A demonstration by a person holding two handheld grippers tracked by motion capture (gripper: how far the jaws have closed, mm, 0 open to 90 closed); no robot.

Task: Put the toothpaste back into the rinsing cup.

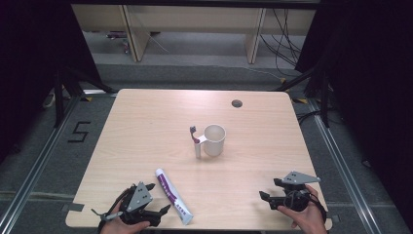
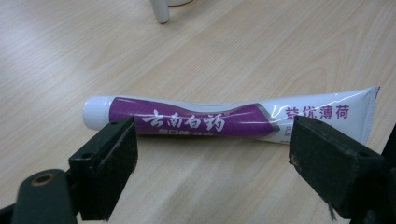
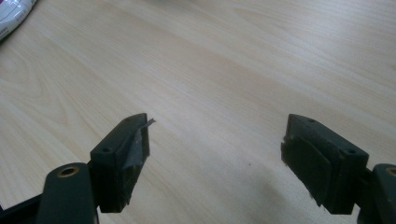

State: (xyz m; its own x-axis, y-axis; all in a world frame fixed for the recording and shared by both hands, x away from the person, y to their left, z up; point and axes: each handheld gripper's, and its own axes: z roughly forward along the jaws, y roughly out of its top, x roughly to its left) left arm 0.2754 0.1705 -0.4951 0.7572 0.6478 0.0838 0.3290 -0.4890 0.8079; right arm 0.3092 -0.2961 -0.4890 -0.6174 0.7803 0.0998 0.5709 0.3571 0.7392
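Toothpaste tube flat on table | left gripper jaws wide, just short of tube | right gripper jaws wide, holding nothing

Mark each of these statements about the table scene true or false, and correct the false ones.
1. The purple-and-white toothpaste tube lies flat on the light wooden table. True.
2. The left hand-held gripper is clamped on the tube. False: its jaws stand open, the tube just beyond them.
3. The white cup lies on its side. False: it stands upright.
4. A purple-headed toothbrush is beside the cup. True.
5. The right hand-held gripper holds the toothbrush. False: its jaws are open over bare wood.
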